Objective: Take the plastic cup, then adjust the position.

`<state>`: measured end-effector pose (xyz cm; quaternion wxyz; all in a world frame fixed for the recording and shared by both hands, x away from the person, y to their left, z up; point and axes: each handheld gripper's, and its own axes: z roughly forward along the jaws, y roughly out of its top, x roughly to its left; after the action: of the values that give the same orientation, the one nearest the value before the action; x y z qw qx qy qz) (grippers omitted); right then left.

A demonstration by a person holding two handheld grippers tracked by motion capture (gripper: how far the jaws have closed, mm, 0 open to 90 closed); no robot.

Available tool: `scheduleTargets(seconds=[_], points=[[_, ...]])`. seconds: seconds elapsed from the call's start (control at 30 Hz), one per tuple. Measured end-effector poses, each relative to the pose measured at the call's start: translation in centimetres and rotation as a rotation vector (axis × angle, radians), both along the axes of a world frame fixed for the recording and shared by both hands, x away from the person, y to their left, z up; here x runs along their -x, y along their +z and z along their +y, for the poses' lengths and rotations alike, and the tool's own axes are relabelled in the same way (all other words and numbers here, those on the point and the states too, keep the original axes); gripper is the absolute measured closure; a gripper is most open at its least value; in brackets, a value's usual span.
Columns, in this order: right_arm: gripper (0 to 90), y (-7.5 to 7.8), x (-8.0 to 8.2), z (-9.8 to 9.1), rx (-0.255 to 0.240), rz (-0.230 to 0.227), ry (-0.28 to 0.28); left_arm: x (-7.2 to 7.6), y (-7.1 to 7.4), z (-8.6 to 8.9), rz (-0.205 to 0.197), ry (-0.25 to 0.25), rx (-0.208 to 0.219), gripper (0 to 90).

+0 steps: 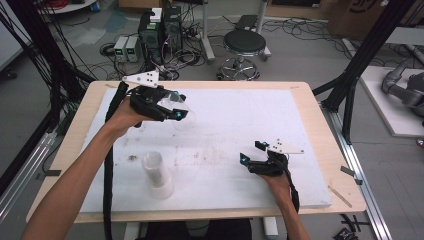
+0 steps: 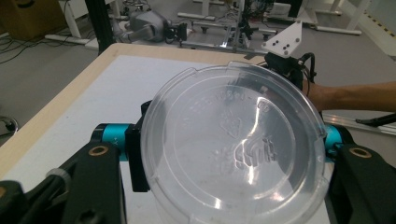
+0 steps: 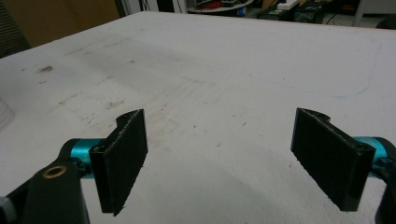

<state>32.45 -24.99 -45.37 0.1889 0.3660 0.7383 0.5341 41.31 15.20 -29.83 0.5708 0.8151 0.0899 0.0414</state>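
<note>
The left gripper (image 1: 175, 106) is held above the far left part of the white mat (image 1: 240, 120), its jaws clamped on a clear plastic lid (image 2: 231, 144). In the left gripper view the lid faces the camera nearly flat-on, with the jaws pressing on its rim from either side. The lid is hard to make out in the high view, where it shows as a faint sheen at the gripper's tip.

The right gripper (image 1: 251, 151) rests low near the right front of the mat. Its jaws stand wide apart with nothing between them, and the right gripper view shows bare, lightly soiled mat ahead.

A stack of clear cups (image 1: 156, 175) stands on the mat near the front left, well apart from both grippers and nearer the person's left forearm (image 1: 75, 185).

Judgement: the step in hand appears to be carrying the lid, probably toward the cups, though its destination cannot be confirmed. To do it well, the grip on the rim should stay light enough not to buckle the thin plastic, yet firm enough that the lid does not swing. The lid should be brought level before lowering. The free right gripper would be well used steadying the stack, which looks light and easily tipped.
</note>
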Motion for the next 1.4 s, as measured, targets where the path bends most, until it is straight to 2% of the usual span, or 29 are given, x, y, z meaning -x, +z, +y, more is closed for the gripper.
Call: scheduleTargets(seconds=[0.13,0.23,0.43,0.6,0.8,0.97,1.0,1.03,1.17,1.2,1.23,1.27,1.4], points=[[18.5,0.0,-0.2,-0.1,-0.008,0.007,0.007,0.0,-0.1,-0.8,-0.010,-0.013,-0.013,39.6],[18.5,0.0,-0.1,-0.1,-0.007,0.004,0.011,-0.1,-0.2,-1.1,-0.004,-0.012,-0.005,39.6],[18.5,0.0,-0.2,-0.1,-0.006,0.016,0.025,-0.2,-0.1,-1.1,-0.007,-0.017,0.005,39.8],[18.5,0.1,-0.3,-0.1,-0.006,0.005,0.036,-0.2,-0.1,-0.9,-0.010,-0.015,0.006,39.8],[18.5,1.1,-0.8,-0.4,-0.008,-0.006,0.081,0.0,0.1,-0.8,-0.016,-0.010,0.020,39.9],[18.5,2.7,-1.4,-0.7,-0.033,-0.030,0.152,0.0,0.1,-0.9,-0.016,-0.013,0.036,40.2],[18.5,3.3,-1.5,-0.7,-0.048,-0.010,0.191,0.0,0.1,-0.9,-0.020,-0.015,0.031,40.2],[18.5,3.3,-1.5,-0.7,-0.048,-0.010,0.191,0.0,0.1,-1.0,-0.017,-0.015,0.036,40.2],[18.5,4.6,-2.3,-0.5,-0.038,-0.014,0.275,-0.1,0.1,-1.1,-0.013,-0.019,0.050,40.3],[18.4,5.3,-2.7,-0.4,-0.031,-0.015,0.314,-0.1,0.1,-1.1,-0.018,-0.022,0.049,40.4],[18.4,5.3,-2.7,-0.4,-0.031,-0.015,0.314,0.0,0.2,-1.1,-0.017,-0.025,0.052,40.4],[18.4,5.9,-3.1,-0.5,-0.037,-0.032,0.344,0.0,0.2,-1.1,-0.019,-0.025,0.051,40.3],[16.5,7.0,-3.9,-0.5,-0.023,-0.031,0.375,0.1,0.3,-1.1,-0.014,-0.020,0.080,40.4]])
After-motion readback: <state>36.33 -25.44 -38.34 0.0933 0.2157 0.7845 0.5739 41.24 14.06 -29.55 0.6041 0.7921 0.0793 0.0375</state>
